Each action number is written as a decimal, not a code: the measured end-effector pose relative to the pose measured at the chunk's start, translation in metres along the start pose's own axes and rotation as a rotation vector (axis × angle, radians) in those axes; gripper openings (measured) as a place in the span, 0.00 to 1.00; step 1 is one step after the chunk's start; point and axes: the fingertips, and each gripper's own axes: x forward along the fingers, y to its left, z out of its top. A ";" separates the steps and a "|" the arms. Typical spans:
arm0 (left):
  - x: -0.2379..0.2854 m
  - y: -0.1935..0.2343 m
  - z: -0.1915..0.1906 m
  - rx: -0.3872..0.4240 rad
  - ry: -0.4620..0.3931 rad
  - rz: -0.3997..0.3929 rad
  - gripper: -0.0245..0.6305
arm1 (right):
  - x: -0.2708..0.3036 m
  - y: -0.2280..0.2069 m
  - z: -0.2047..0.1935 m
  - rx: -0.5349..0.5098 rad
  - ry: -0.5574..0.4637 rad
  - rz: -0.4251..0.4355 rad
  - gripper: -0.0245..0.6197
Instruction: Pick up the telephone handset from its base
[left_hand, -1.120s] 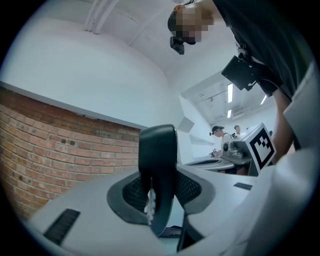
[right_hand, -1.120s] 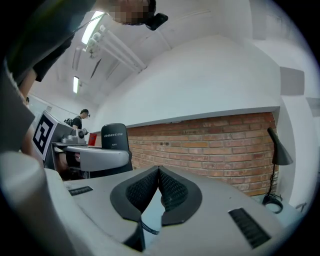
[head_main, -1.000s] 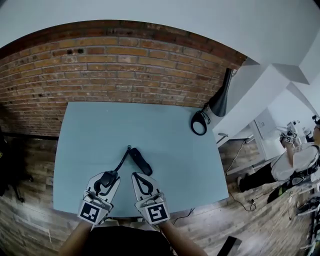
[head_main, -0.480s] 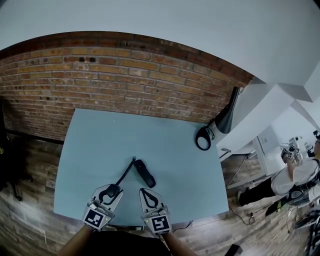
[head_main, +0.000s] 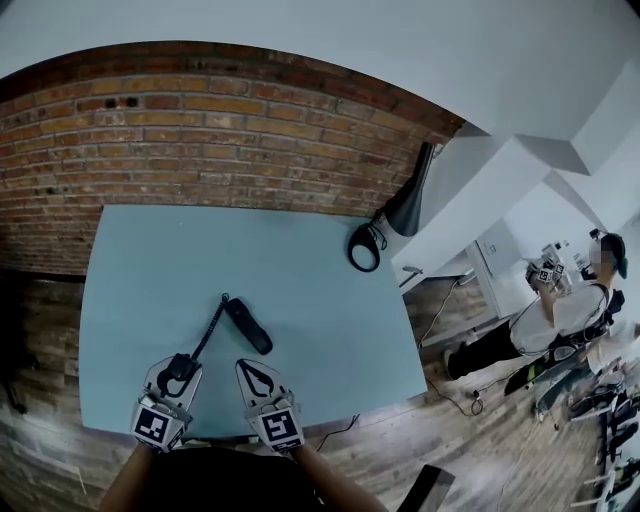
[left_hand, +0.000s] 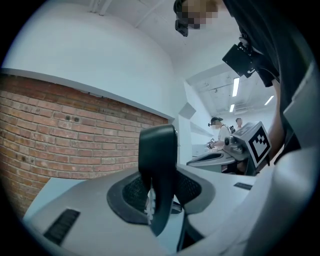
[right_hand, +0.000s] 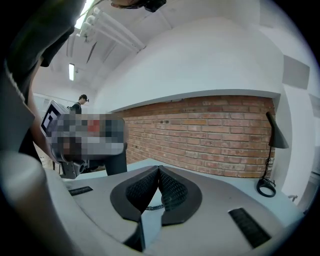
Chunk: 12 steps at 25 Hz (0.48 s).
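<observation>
My left gripper (head_main: 180, 368) is near the table's front edge, shut on a black telephone handset (left_hand: 158, 160) that stands upright between its pads (left_hand: 132, 192). A coiled cord (head_main: 212, 322) runs from it up to the slim black base (head_main: 248, 326), which lies on the light blue table (head_main: 150, 260) just ahead of both grippers. Beside it on the right, my right gripper (head_main: 250, 370) is shut with nothing in it. In the right gripper view its pads (right_hand: 172, 189) meet, and a bit of the cord (right_hand: 150, 206) shows below them.
A black desk lamp (head_main: 408, 205) with a ring-shaped foot (head_main: 364, 247) stands at the table's far right corner. A brick wall (head_main: 220, 140) runs behind the table. A person (head_main: 565, 310) stands off to the right on the wooden floor (head_main: 470, 430).
Both grippers have sunk closer to the table's near edge, the left one still shut on the handset. The base has not moved on the table. The head view has swung.
</observation>
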 end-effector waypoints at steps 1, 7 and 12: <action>0.000 0.000 -0.001 -0.005 -0.002 -0.002 0.24 | 0.000 0.001 0.001 0.001 0.000 0.002 0.04; -0.001 -0.004 -0.001 -0.007 0.001 -0.010 0.24 | 0.003 0.002 -0.004 -0.011 0.021 0.011 0.04; -0.001 -0.002 -0.002 -0.016 0.024 -0.007 0.24 | 0.005 0.002 -0.003 0.000 0.019 0.012 0.04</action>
